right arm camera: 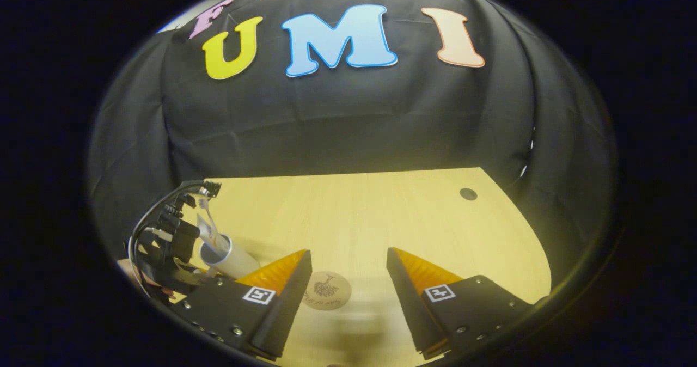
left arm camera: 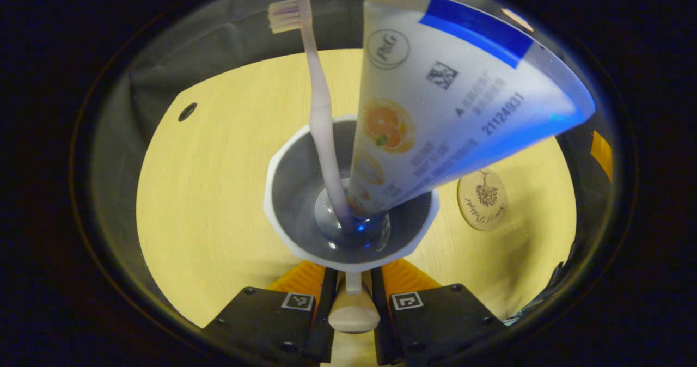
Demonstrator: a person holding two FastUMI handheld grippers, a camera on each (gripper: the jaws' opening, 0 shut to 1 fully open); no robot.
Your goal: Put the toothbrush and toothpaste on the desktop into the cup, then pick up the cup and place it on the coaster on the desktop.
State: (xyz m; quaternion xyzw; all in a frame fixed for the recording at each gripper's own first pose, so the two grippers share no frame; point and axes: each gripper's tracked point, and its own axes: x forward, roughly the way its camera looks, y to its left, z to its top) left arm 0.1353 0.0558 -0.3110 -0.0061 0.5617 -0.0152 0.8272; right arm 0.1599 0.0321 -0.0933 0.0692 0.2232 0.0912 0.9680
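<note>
Left gripper (left arm camera: 353,288) and right gripper (right arm camera: 348,280): black screwed housings (square coded markers); looped black cables.

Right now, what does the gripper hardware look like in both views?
Both grippers: black angular finger housings with small screws and one square black-and-white fiducial tag each. The right gripper has wedge-shaped, ribbed fingers. In the right gripper view, the left gripper is a black body trailing looped black cables.

Left claw (left arm camera: 353,285) clamped tight on the cup handle (left arm camera: 353,308); right claw (right arm camera: 348,280) wide apart, tilted downward.
</note>
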